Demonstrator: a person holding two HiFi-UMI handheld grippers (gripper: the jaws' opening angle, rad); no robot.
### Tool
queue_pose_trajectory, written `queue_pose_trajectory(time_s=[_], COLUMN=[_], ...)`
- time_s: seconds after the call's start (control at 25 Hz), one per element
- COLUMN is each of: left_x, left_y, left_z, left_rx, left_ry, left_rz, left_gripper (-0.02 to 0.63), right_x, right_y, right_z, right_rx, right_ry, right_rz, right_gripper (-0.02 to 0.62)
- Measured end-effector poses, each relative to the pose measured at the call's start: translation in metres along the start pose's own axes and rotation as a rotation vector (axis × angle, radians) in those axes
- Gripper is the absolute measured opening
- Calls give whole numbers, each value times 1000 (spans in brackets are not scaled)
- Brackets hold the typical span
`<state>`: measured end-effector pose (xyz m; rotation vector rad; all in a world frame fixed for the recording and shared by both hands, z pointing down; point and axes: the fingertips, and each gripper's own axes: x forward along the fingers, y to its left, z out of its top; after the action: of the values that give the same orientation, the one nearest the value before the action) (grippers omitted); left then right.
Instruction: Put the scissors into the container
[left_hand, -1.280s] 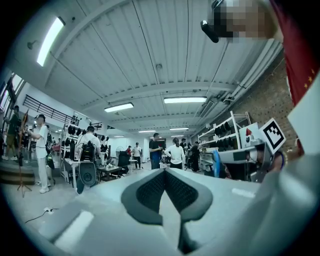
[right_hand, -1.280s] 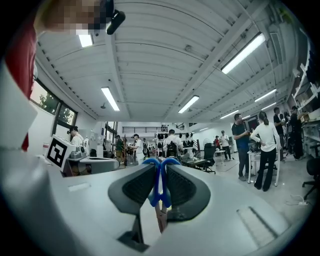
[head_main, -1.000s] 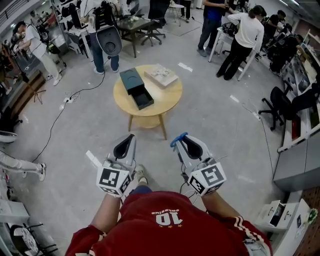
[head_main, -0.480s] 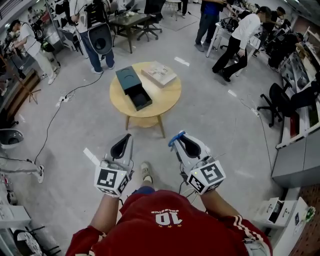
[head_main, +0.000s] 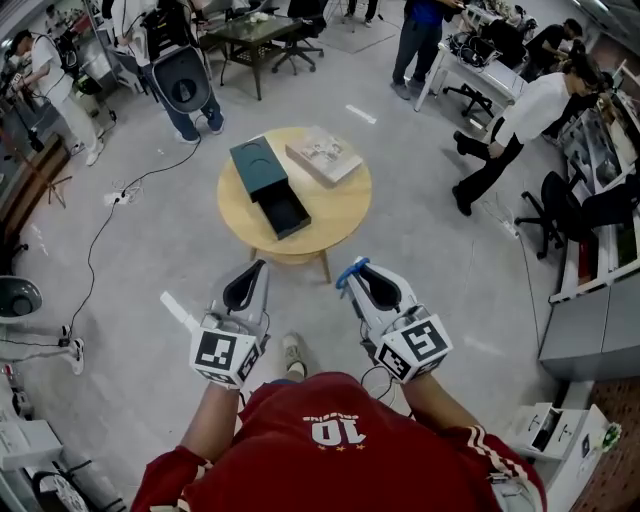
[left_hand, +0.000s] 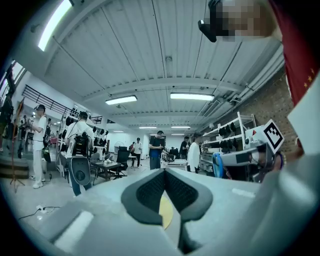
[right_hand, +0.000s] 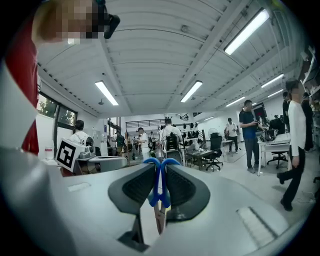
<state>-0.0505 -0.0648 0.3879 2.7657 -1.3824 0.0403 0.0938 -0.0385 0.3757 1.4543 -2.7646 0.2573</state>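
Grey workshop floor (head_main: 450, 300) all around, with people (head_main: 535, 105) standing or walking along the far side. In the middle, a round wooden desk (head_main: 345, 215). On its left half, a dark green container (head_main: 258, 162), with its drawer (head_main: 283, 213) pulled out towards the near edge and lying open. Just beside it at the far right, a flat pale box (head_main: 322, 154). Nearer the camera, short of the desk and over the floor, two hand-held grippers side by side, both pointing towards the desk, each with a marker cube (head_main: 222, 355) at the back. Left hand-held gripper (head_main: 259, 271): pads pressed together at the tips, nothing between them. Right hand-held gripper (head_main: 358, 272): pinching blue-handled scissors (right_hand: 160, 190) between the pads, handle loops poking out past the fingertips, metal blades pointing back towards the gripper body. Scissors well apart from the container, not yet in it.
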Motion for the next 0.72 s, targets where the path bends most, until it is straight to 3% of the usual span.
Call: queue_pose_trajectory(time_s=[0.32,0.72], left_x=[46,68], left_y=[60,111], left_z=[17,24], left_rx=[-8,-48], left_ry=[-29,-58], left_rz=[-2,-16], left_gripper=[3,3], right_x=[73,133], right_y=[-20,-21], right_z=[23,36], right_rx=[2,2], right_ry=[1,17], right_rz=[18,16], right_gripper=[74,74])
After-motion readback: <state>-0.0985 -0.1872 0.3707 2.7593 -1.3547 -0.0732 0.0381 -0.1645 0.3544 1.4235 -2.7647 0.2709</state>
